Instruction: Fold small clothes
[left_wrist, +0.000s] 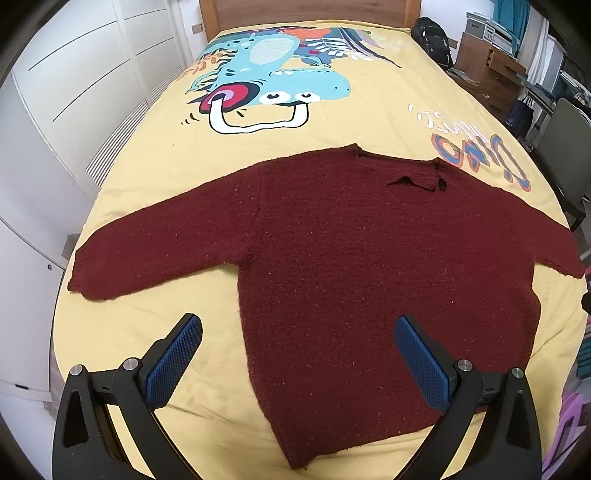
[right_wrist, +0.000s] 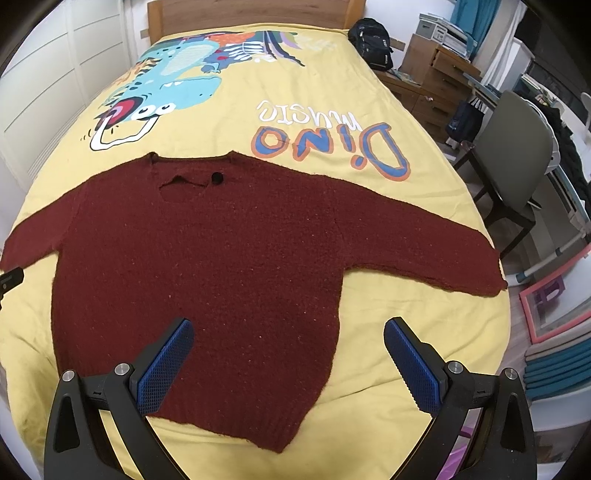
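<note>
Maroon knit sweater (left_wrist: 351, 258) flat, sleeves spread, ahead of both grippers. Left gripper (left_wrist: 297, 363) and right gripper (right_wrist: 286, 365) gape wide, holding nothing. Yellow bedspread (right_wrist: 369, 74) reads "Dino music" beyond sweater; right sleeve cuff cut off in left view.

Big words "Dino music" (right_wrist: 325, 142) on yellow bed cover (right_wrist: 229, 122), near its right edge, upside down from here. "Dino" in blue letters with orange rims, "music" in white. Same words (left_wrist: 480, 155) partly seen, too bent to read, in left view.
</note>
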